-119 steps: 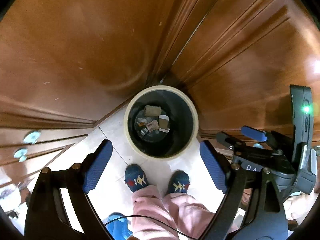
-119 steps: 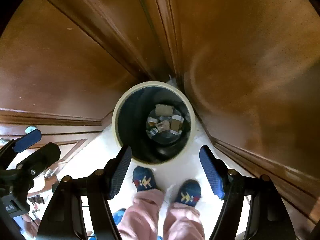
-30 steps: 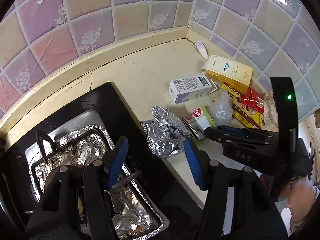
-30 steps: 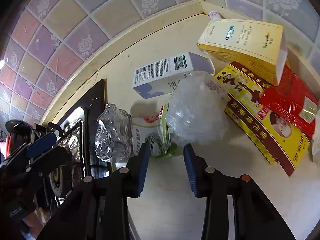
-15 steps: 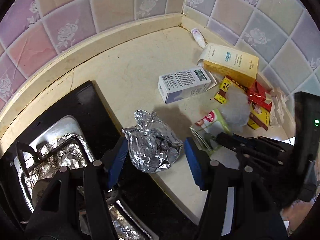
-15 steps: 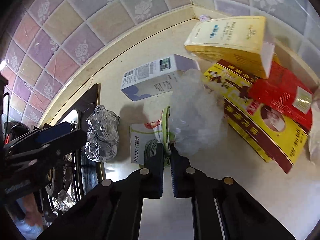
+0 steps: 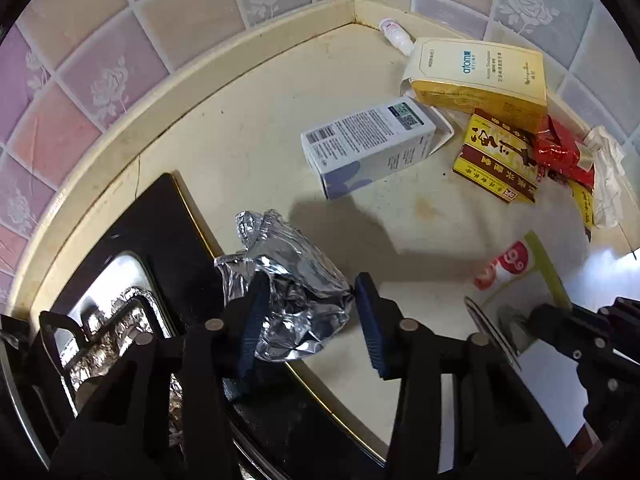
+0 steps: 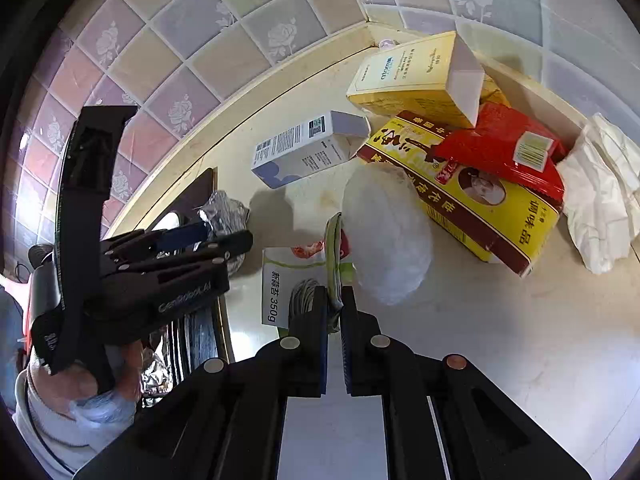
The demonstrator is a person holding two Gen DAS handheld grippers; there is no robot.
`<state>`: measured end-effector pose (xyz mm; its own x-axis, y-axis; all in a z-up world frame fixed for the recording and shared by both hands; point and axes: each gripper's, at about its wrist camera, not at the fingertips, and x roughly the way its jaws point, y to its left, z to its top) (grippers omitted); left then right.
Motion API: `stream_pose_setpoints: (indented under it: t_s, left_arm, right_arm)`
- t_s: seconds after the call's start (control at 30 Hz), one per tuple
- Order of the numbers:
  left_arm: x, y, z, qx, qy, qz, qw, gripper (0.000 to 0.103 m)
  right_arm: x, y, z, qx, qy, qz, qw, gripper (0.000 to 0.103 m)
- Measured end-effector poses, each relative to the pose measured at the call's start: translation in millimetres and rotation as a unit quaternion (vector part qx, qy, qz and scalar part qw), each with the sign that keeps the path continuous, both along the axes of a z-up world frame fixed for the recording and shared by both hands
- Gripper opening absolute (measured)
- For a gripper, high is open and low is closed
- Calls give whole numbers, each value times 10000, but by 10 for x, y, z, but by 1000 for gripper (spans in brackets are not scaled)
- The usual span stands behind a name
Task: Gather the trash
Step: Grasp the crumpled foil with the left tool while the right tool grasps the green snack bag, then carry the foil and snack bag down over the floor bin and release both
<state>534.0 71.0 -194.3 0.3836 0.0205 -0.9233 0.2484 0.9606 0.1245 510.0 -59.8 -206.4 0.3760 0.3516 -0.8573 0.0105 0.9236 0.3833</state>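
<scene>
Now early: your right gripper (image 8: 334,304) jaws pinch green-edged packet (image 8: 334,240); left gripper (image 7: 308,312) jaws closing around foil wad (image 7: 288,280) at tabletop (image 7: 260,128) edge; boxes, wrappers remain near corner.

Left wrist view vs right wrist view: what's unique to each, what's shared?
Left wrist only: the left hand-held gripper closing around the foil wad, and the foil-lined tray.
Right wrist only: the right hand-held gripper shut on the green packet, and the clear bag.
Both: white box, cream box, yellow packet.
</scene>
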Motion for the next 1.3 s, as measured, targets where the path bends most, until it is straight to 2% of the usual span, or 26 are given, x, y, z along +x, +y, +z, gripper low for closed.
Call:
stream_pose_setpoints:
  t_s: [0.2,0.3,0.6,0.97,1.3]
  left_arm:
    - [-110,30,151,-262,-162,68,9995,37]
    - [-223,57,297,-525,-163,83,9985,37]
    - [-827,84,806,-1124,-305,23,9932,37]
    - [-1979,-132,1286,-1485,-505,-13,9876,37]
    - [-3163,-299,1393,-1617,-619,390,9841,37]
  right_arm:
    - [-175,-95,97,48,-38,6,10000,6]
    - [-297,-95,161,22,-102,53,9999,5]
    - [-750,-214,510,20,-401,95,9991,5]
    - [-1805,-599,1333,-80,-891,183,9958,5]
    - [-2940,-945,1717,-296,-1194,508,9911,5]
